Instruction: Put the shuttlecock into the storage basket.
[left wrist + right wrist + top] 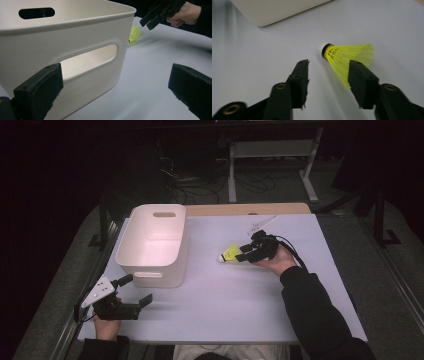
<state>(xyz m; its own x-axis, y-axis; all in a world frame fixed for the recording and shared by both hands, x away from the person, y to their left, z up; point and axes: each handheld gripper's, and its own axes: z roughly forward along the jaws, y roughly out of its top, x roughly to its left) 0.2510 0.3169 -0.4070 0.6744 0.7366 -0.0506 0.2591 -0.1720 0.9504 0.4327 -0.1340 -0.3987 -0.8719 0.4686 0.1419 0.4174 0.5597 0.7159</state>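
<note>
On the pale table [225, 290], near its middle, I see a yellow shuttlecock [230, 253] lying on its side, white cork tip pointing toward the white bin [152, 245] that sits well apart to its left. My right gripper [244, 254] is low over the table at the shuttlecock's skirt end. In the right gripper view its jaws stand partly open: the mesh skirt [348, 56] runs behind the right-hand jaw, the other jaw sits off to the side of the cork with bare table between, and I cannot tell whether either jaw touches the shuttlecock. Nothing is clamped.

Over at the near left corner, my left gripper [139, 291] rests by the table edge, just in front of the bin's near wall. Its jaws are spread wide and hold nothing. In the left gripper view the bin's wall with its handle slot [88, 61] sits close ahead, one jaw in front of it, and past the bin's corner a bit of the shuttlecock [134, 33] peeks out, with the right gripper [160, 13] above it.
</note>
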